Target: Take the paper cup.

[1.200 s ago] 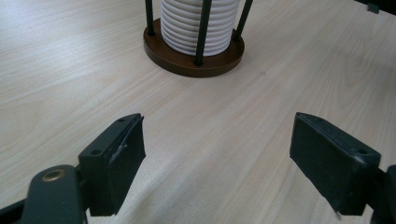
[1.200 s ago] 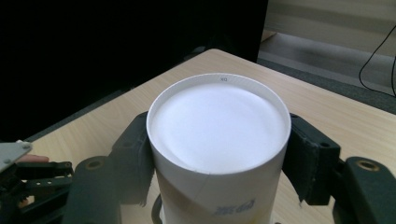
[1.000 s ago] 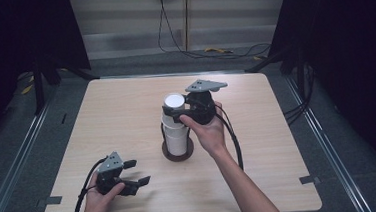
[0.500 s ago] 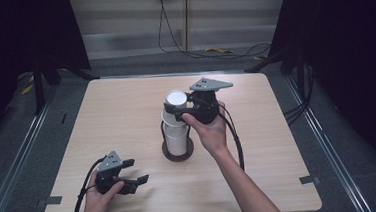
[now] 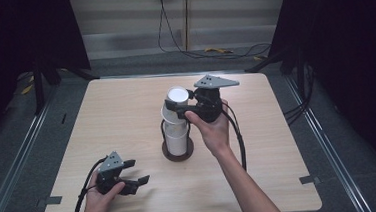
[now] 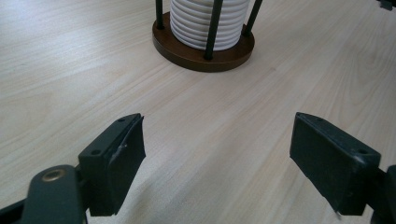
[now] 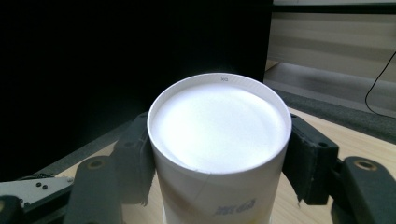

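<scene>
The right hand-held gripper (image 5: 180, 106) is clamped on an upturned white paper cup (image 5: 177, 100), lifted above the stack in the round brown wooden holder (image 5: 178, 154) at tabletop (image 5: 259, 151) centre. Setting down remains. At seven o'clock, the left hand-held gripper (image 5: 139, 175) rests, jaws apart.

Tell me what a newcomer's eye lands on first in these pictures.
First, the white paper cup near the table's middle, upside down, clamped between the right gripper's jaws above the stack of cups. That stack stands in a holder with dark rods on a round brown wooden base. At the near left edge of the pale wooden table, the left gripper rests with its jaws wide apart, nothing between them.
</scene>
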